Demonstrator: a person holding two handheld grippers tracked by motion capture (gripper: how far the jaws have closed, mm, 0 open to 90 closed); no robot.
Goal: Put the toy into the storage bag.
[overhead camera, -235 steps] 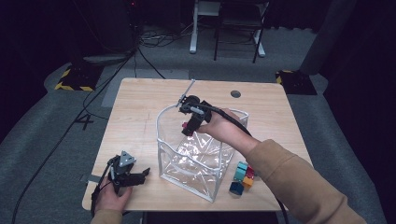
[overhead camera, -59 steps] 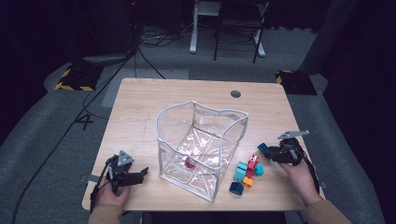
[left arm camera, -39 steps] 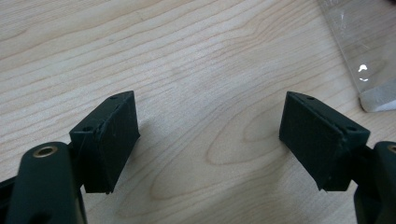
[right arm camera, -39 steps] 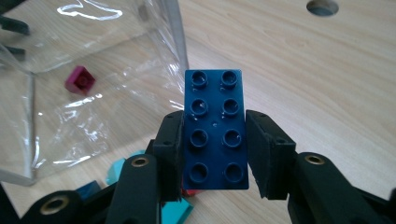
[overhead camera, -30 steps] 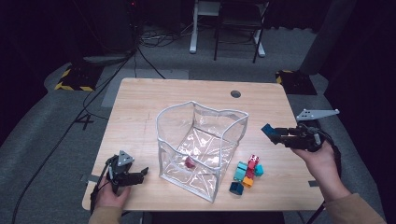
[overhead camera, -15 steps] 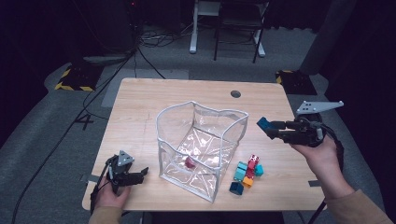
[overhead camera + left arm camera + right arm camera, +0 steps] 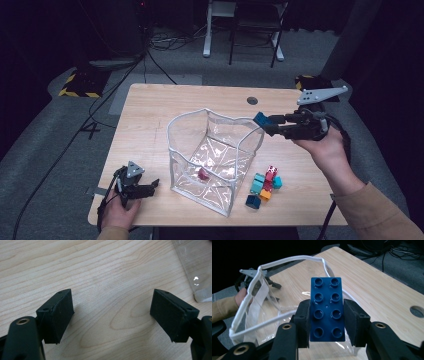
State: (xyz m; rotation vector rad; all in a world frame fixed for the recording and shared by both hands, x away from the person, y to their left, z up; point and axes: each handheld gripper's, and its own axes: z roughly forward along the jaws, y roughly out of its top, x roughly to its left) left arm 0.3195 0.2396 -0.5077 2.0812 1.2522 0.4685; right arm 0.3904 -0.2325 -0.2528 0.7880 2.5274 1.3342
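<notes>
A blue studded brick (image 7: 326, 308) sits clamped between the jaws of my right gripper (image 7: 326, 322). In the high view the right gripper (image 7: 272, 125) hovers at the right rim of the clear soft-sided bin (image 7: 212, 156), with the blue brick (image 7: 261, 119) at its tip. A small red piece (image 7: 203, 174) lies on the bin's floor. Several bricks (image 7: 263, 186) in teal, red, orange and blue are heaped on the table right of the bin. My left gripper (image 7: 150, 186) rests near the table's front left corner, jaws wide apart over bare wood (image 7: 110, 305).
The wooden table (image 7: 150, 115) has a round cable hole (image 7: 252, 100) at the back right. The bin's corner (image 7: 200, 293) lies just right of the left gripper. Cables and chair legs sit on the dark floor behind the table.
My right gripper has risen and moved left from beside the brick heap to the bin's right rim, carrying the blue brick. The left gripper has stayed put.
</notes>
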